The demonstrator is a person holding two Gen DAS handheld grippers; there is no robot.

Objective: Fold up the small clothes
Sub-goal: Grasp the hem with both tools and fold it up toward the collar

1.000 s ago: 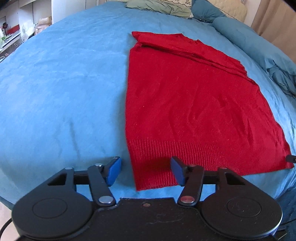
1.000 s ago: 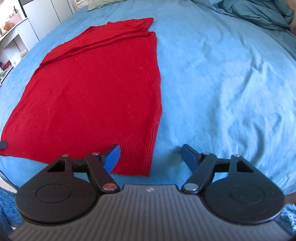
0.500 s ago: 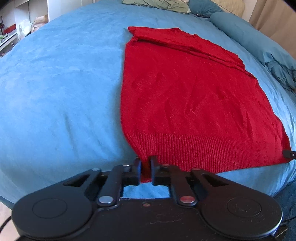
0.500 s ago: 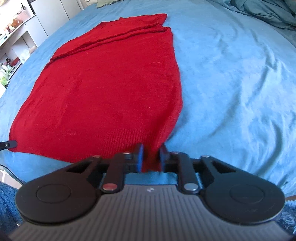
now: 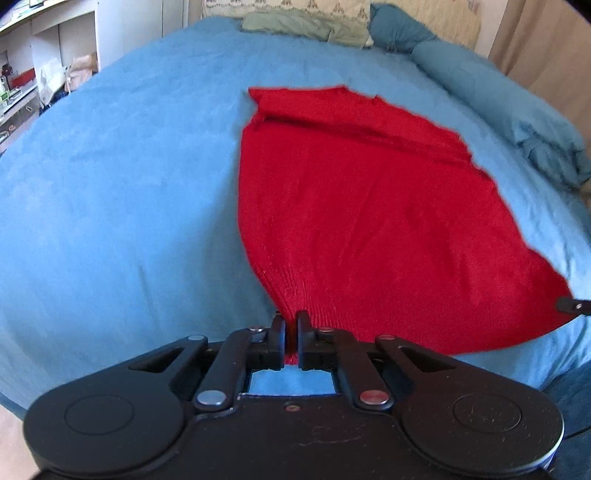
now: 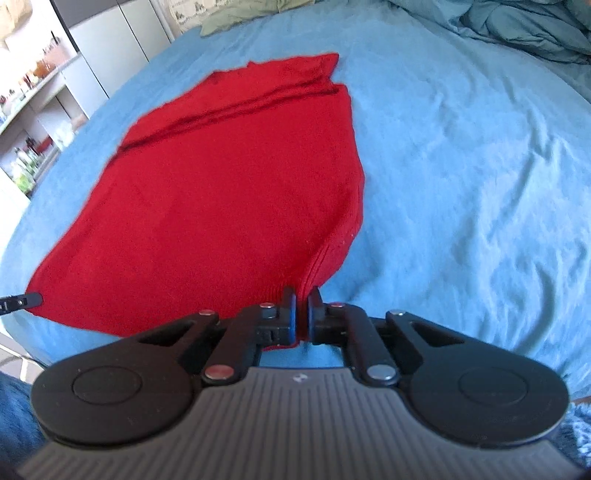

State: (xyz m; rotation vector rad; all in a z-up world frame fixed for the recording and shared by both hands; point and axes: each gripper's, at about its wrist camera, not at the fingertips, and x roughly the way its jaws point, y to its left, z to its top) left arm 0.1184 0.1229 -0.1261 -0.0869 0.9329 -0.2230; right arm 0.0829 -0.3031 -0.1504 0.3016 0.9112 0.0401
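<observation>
At lower centre of both wrist views I have the left gripper [image 5: 291, 334] and right gripper [image 6: 303, 317] clamped on the near ribbed hem corners of the red sweater [image 5: 369, 221], soft, limp knit on the bed [image 5: 110, 203].

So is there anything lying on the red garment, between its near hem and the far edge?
Nothing visible. The red garment lies bare on the blue bedspread; both grippers, left and right, pinch its near hem corners.

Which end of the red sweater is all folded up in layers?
The far end of the red sweater, near the pillows; the near hem is a single ribbed edge.
</observation>
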